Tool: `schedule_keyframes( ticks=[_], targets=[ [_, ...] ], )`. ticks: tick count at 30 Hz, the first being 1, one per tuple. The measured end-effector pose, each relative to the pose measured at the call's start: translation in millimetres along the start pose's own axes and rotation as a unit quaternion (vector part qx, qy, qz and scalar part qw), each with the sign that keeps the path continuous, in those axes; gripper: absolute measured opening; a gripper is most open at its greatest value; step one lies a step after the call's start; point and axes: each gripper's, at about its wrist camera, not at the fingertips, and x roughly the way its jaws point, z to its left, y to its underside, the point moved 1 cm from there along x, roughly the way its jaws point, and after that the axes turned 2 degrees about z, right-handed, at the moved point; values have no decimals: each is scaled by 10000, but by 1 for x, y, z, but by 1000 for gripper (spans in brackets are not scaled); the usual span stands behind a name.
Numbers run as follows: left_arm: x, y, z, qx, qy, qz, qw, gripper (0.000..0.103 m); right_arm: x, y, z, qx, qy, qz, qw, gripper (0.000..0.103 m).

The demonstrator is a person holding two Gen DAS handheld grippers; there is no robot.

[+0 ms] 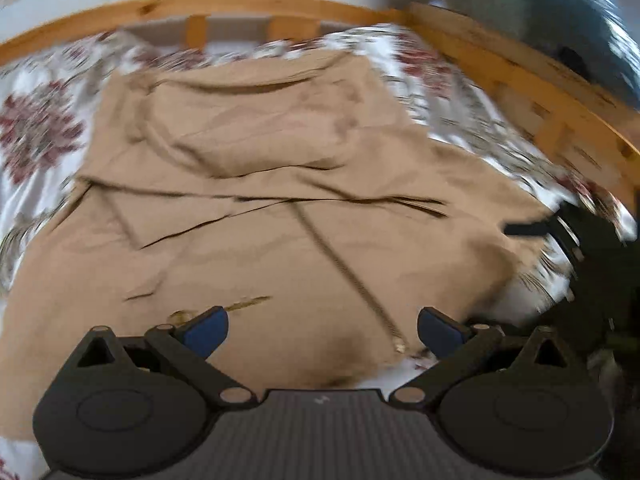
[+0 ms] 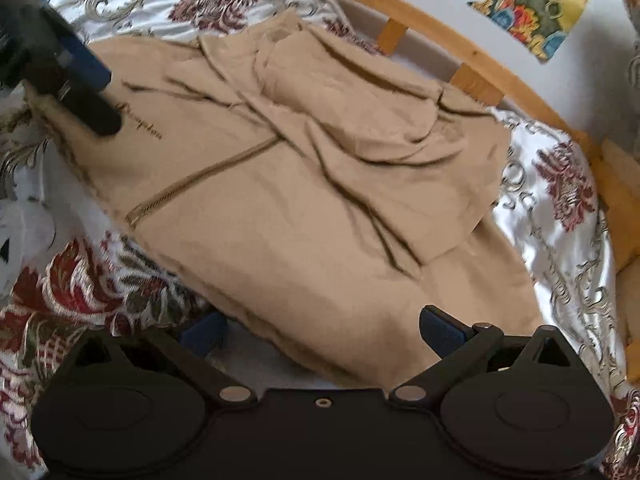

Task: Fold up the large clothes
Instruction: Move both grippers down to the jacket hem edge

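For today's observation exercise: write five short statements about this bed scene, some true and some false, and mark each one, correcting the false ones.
1. The tan hoodie lies on a floral bedspread. True.
2. The left gripper is shut on the hoodie. False: its jaws stand wide apart and hold nothing.
3. The bed has a wooden frame. True.
4. The hoodie is blue. False: it is tan; only the gripper pads are blue.
5. The right gripper is open, above the hoodie's near edge. True.
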Motion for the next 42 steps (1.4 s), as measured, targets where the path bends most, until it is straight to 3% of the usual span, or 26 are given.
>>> schedule_keyframes(
  ticks=[2, 7, 10, 14, 23, 30, 36, 39, 42],
  targets=[
    [2, 3, -12, 310, 18, -29, 9995, 102, -3, -4, -4, 165, -75, -62, 9998, 84],
    [14, 9, -36, 805, -181, 72, 9966, 102, -6, -9, -10, 561, -450, -106, 9974, 65],
    [20, 13, -43, 972, -287, 110, 9948, 102, -7, -10, -14, 904, -732, -188, 9930, 35],
    [30, 18, -48, 1165, -671, 137, 9908, 102, -14, -15, -21, 1319, -816, -533, 9865, 27],
    [18, 18, -34, 1503, -1680, -159, 9741, 74, -32, -19, -33, 1565, -617, -1026, 9804, 21],
    [-11, 28, 11, 1261, -2189, -190, 9674, 72, -35, -18, -34, 1520, -516, -1031, 9816, 20],
    [-16, 38, 44, 985, -2303, 90, 9681, 76, -34, -18, -29, 1374, -455, -940, 9850, 21],
    [-17, 39, 48, 1044, -2382, 71, 9656, 73, -33, -18, -25, 1182, -365, -825, 9889, 24],
    [-15, 39, 47, 1188, -2571, 78, 9590, 49, -27, -14, -19, 869, -211, -466, 9949, 44]
  ],
)
